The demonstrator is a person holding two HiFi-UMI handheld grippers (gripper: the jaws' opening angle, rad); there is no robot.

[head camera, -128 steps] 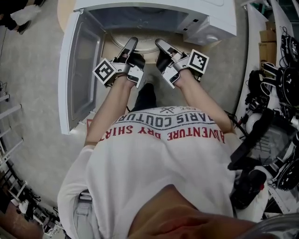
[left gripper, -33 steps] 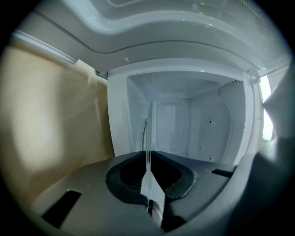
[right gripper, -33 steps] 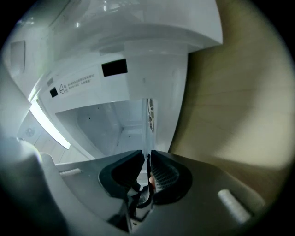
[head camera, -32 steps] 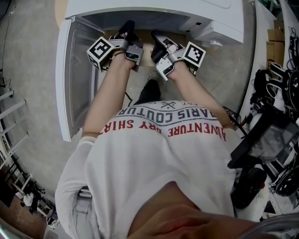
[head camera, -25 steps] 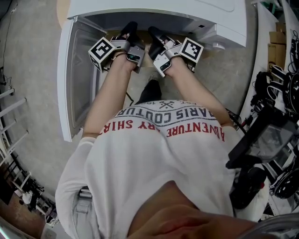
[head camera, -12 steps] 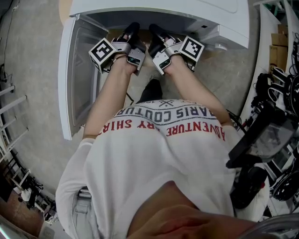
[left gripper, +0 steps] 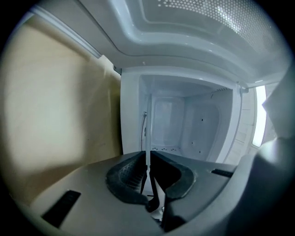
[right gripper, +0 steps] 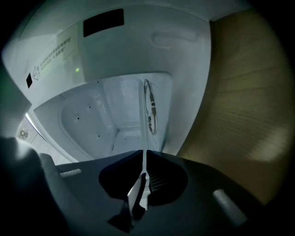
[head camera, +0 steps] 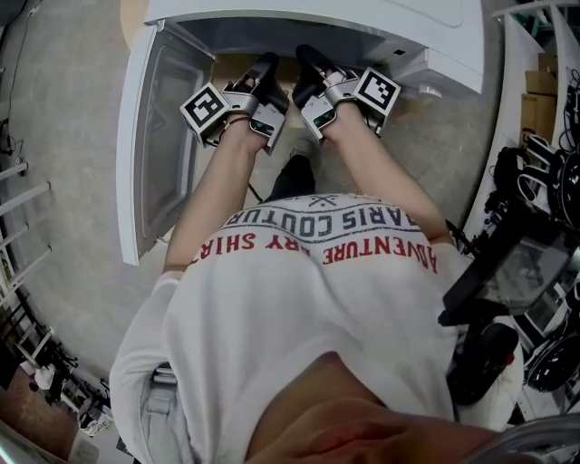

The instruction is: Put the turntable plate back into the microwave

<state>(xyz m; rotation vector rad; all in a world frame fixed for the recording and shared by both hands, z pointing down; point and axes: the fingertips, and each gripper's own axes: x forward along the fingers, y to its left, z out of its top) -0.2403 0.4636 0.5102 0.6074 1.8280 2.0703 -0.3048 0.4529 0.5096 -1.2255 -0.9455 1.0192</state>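
The glass turntable plate (left gripper: 146, 138) is seen edge-on as a thin pale line running from between the jaws toward the microwave cavity (left gripper: 184, 124), and the same thin edge with its glinting rim (right gripper: 146, 106) is seen in the right gripper view. It is held at the mouth of the cavity; whether it touches the cavity floor cannot be told, and it is not made out in the head view. The left gripper (left gripper: 147, 159) is clamped on the plate's edge, the jaws pressed against it from both sides. The right gripper (right gripper: 144, 159) is clamped on the plate likewise. In the head view the left gripper (head camera: 265, 65) and right gripper (head camera: 308, 60) are pointed side by side into the opening of the white microwave (head camera: 362, 18), jaw tips under its top edge. The marker cubes (head camera: 207, 111) (head camera: 377, 91) are seen outboard of the wrists. The microwave door (head camera: 154, 145) is swung open at the person's left. A printed label (right gripper: 50, 55) is seen on the microwave's white front in the right gripper view. A tan wooden surface (left gripper: 60, 106) (right gripper: 244, 92) is seen beside the microwave. A white printed T-shirt (head camera: 317, 299) fills the lower head view, grey floor (head camera: 63, 136) at left.
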